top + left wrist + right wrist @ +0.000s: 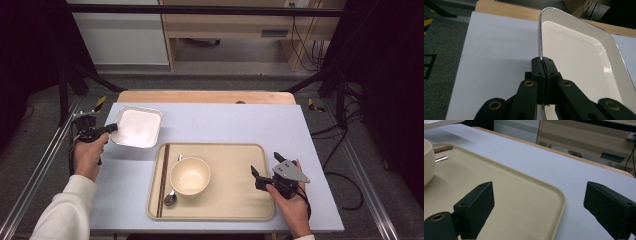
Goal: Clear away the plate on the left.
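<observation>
- High view: your left gripper has the white dish by the middle of its near-left rim, and the dish sits off the tray, on the table's grey mat toward the far-left corner.
- In the left gripper view the jaws are clamped tight on the thin rim, one jaw inside the wall and one outside. That edge grip makes sense: the rim is the only part narrow enough to pinch.
- The dish looks slightly raised or tilted on the gripped side, with a shadow beneath it; whether its far edge touches the mat I cannot tell.
- Your right gripper hovers over the right part of the beige tray, jaws spread wide and holding nothing. In the right gripper view they straddle the tray's right rim, one over the tray floor, one over the mat. I judge it is waiting there to steady the tray or receive the dish.
- On the tray stand a cream bowl, a spoon lying partly under the bowl's left side, and a pair of dark chopsticks along the left edge.
- If you mean to bring the dish onto the tray, the free room is to the right of the bowl; the chopsticks, spoon and bowl fill the left half and lie in the direct path from the dish.
- A one-sided rim pinch lets the dish swing, so keep it level as you carry it.
</observation>
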{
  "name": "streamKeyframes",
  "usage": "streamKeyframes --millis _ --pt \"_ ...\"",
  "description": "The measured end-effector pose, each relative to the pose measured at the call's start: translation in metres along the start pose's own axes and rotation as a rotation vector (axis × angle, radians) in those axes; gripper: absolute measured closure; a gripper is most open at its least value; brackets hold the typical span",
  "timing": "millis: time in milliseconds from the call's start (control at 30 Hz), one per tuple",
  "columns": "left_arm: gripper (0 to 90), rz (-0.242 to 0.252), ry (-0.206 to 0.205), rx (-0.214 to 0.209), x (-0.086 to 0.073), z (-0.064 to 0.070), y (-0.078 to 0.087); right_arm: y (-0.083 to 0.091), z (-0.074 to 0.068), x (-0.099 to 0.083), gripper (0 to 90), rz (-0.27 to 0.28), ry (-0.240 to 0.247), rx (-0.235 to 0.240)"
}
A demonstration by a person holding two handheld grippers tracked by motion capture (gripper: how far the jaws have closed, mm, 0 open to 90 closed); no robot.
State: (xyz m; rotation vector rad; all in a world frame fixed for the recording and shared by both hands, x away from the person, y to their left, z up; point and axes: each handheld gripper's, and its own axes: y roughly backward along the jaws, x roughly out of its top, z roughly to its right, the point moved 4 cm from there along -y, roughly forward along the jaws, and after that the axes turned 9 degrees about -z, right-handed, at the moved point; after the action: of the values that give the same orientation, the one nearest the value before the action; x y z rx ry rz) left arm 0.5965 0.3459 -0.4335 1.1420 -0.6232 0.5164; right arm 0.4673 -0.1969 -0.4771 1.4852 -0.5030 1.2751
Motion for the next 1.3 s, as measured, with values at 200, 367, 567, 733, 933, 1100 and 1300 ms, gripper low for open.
streamKeyframes --millis 200,367,567,733,933,1100,1300 --pt "88.9 0.028 -0.034 -0.039 0.007 0.033 0.007 0.001 0.001 0.000 11.1 -0.004 -0.017 0.001" --pt "88.9 0.058 -0.058 -0.107 0.008 0.067 0.011 0.002 -0.002 0.002 16.4 -0.008 -0.031 -0.007" --pt "88.9 0.065 -0.118 -0.155 0.006 0.101 0.014 0.006 -0.012 0.021 26.5 -0.002 -0.034 -0.021" --pt "88.9 0.072 -0.177 -0.182 0.005 0.131 0.015 0.014 -0.031 0.058 31.2 0.027 0.008 0.010" --pt "88.9 0.079 -0.216 -0.201 0.004 0.151 0.012 0.010 -0.046 0.088 34.9 0.023 0.030 0.056" --pt "88.9 0.086 -0.233 -0.210 0.005 0.161 0.010 -0.001 -0.051 0.099 34.0 0.003 0.003 0.088" --pt "88.9 0.093 -0.251 -0.197 0.005 0.168 0.006 -0.005 -0.049 0.108 30.5 0.004 -0.045 0.093"
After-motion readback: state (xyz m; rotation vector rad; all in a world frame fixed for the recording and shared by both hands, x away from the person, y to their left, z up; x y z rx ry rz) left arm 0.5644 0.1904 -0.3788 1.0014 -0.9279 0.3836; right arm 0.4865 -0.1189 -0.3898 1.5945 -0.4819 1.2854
